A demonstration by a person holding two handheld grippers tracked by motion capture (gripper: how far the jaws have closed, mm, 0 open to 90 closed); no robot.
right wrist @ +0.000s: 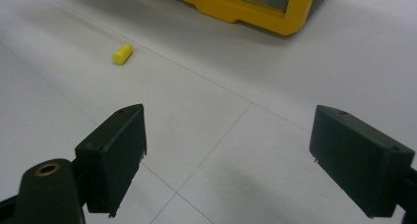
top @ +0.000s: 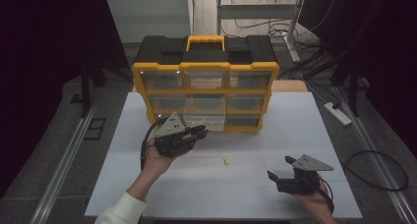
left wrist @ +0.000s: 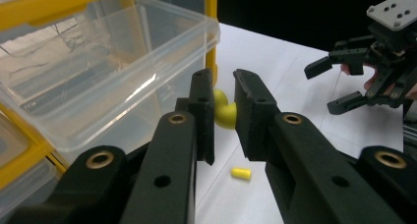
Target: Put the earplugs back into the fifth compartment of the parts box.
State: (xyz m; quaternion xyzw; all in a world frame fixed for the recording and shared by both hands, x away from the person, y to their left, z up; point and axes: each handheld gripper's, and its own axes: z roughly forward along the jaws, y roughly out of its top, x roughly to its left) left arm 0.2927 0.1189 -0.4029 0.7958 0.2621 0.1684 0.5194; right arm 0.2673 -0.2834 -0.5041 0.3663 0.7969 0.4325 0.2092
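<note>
Left gripper view is the one to look at: the left gripper [left wrist: 224,111] is pinching a squashed yellow foam earplug [left wrist: 222,109] between its pads, right beside the clear plastic drawer [left wrist: 98,81] that's pulled out of the yellow and black organizer [top: 205,67]. From up high it sits just in front of that drawer, so my guess is the plug is headed in there. Biggest risk imo is that the foam is bent and held near the jaw tips, so it could spring sideways when let go and bounce off the drawer's rim onto the white table [top: 255,194] rather than dropping in. The jaws also look level with the drawer's front wall or a bit below it, so pushing straight ahead might bump the drawer or shove it back in. Second earplug [top: 226,161] lies loose on the table between the two hands, and being a little cylinder it might roll if a cable or sleeve brushes it. Right gripper [right wrist: 228,160] is gaping wide with nothing in it, low over the table.
</note>
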